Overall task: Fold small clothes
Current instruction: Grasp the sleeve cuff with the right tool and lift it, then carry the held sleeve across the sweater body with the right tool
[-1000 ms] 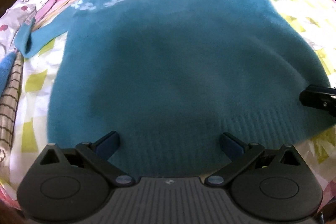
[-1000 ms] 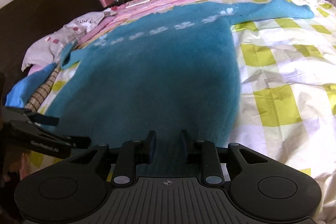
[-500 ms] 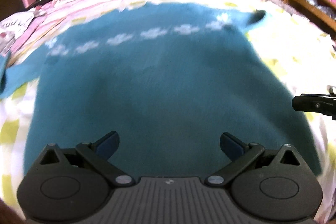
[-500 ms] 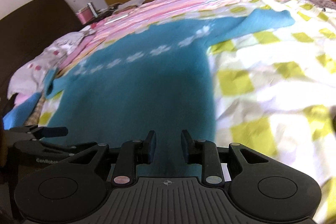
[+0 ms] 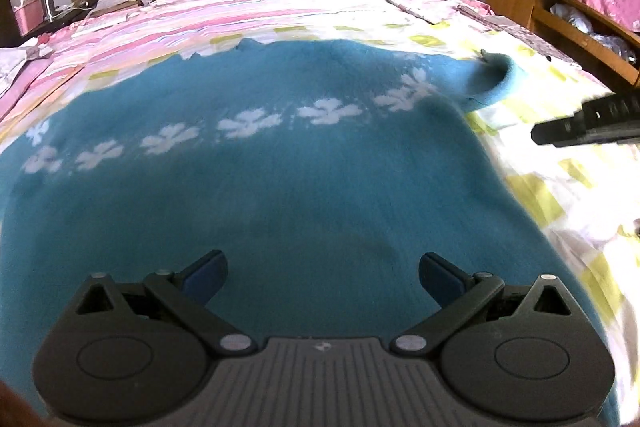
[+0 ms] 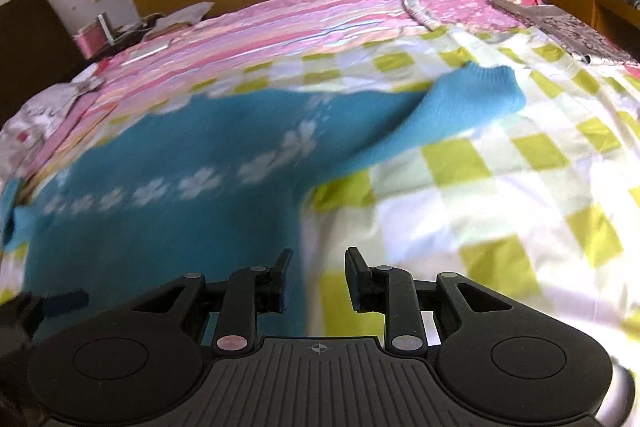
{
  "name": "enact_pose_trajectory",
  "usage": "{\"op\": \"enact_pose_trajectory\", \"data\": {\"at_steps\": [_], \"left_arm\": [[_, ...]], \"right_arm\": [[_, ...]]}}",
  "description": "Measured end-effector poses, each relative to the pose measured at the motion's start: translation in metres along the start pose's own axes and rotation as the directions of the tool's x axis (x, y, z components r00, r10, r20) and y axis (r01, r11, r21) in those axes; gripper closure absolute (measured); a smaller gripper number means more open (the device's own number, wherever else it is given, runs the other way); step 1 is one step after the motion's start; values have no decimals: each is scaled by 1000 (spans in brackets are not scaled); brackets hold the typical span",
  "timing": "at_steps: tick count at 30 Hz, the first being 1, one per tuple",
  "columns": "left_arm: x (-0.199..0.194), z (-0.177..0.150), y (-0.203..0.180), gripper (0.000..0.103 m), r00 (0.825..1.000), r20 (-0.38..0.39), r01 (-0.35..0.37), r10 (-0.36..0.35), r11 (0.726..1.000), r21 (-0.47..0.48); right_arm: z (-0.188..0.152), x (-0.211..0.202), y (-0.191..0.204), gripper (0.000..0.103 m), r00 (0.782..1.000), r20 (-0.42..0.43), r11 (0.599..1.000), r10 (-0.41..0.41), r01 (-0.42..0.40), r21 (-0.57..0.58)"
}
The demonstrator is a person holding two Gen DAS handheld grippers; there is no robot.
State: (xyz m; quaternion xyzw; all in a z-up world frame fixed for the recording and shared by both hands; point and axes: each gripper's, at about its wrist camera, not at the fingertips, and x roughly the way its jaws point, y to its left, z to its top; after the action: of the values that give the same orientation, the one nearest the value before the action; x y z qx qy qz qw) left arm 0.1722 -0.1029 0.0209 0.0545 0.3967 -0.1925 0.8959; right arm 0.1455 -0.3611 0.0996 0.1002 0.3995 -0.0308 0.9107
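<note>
Teal sweater (image 5: 288, 187) lies flat, spread across the checked bedsheet (image 6: 500, 187), sleeve (image 6: 460, 107) extended outward, ready for folding. Left gripper (image 5: 322, 277) is spread wide above the body, gripping nothing. Right gripper (image 6: 316, 277), parted and empty, straddles the sweater's side edge, probably to pinch it.

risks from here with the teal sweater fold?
1. The right gripper has its jaws straddling the sweater side edge; closing could also pinch the checked sheet.
2. The right sleeve lies bent and bunched, so it may fold in creased.
</note>
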Motion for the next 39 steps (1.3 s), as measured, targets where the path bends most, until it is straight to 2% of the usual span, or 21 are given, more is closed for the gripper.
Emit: {"op": "enact_pose_trajectory", "data": {"at_steps": [3, 7, 14, 19, 23, 27, 30, 32, 34, 36, 39], "left_arm": [[10, 9, 3, 0, 1000, 12, 13, -13, 1000, -14], [22, 20, 2, 0, 999, 28, 26, -25, 999, -21], [42, 35, -6, 0, 998, 41, 52, -51, 998, -21], [50, 44, -15, 0, 996, 51, 73, -72, 997, -14], [57, 49, -21, 0, 995, 55, 89, -89, 996, -9], [61, 52, -26, 0, 993, 57, 100, -100, 995, -2], [62, 53, -26, 0, 993, 57, 104, -104, 995, -3], [62, 52, -25, 0, 993, 56, 108, -108, 994, -6], [61, 52, -23, 0, 992, 55, 112, -111, 994, -11], [58, 51, -22, 0, 992, 54, 117, -116, 993, -18], [53, 49, -17, 0, 991, 51, 127, -125, 992, -29]], "right_arm": [[22, 17, -6, 75, 999, 11, 999, -30, 30, 12], [49, 33, -16, 63, 996, 50, 996, -80, 78, 37], [93, 67, -39, 62, 978, 78, 980, -195, 191, 54], [113, 96, -50, 56, 954, 81, 957, -289, 287, 29], [121, 122, -61, 56, 938, 44, 939, -344, 343, 30], [125, 141, -71, 56, 913, 24, 913, -407, 407, 2], [126, 146, -80, 62, 904, 14, 904, -426, 426, 17], [128, 146, -88, 68, 910, 7, 909, -415, 414, 53], [128, 143, -94, 86, 912, 3, 909, -409, 407, 94], [129, 138, -99, 93, 921, 7, 912, -390, 385, 140], [129, 124, -95, 94, 928, 44, 919, -371, 359, 164]]}}
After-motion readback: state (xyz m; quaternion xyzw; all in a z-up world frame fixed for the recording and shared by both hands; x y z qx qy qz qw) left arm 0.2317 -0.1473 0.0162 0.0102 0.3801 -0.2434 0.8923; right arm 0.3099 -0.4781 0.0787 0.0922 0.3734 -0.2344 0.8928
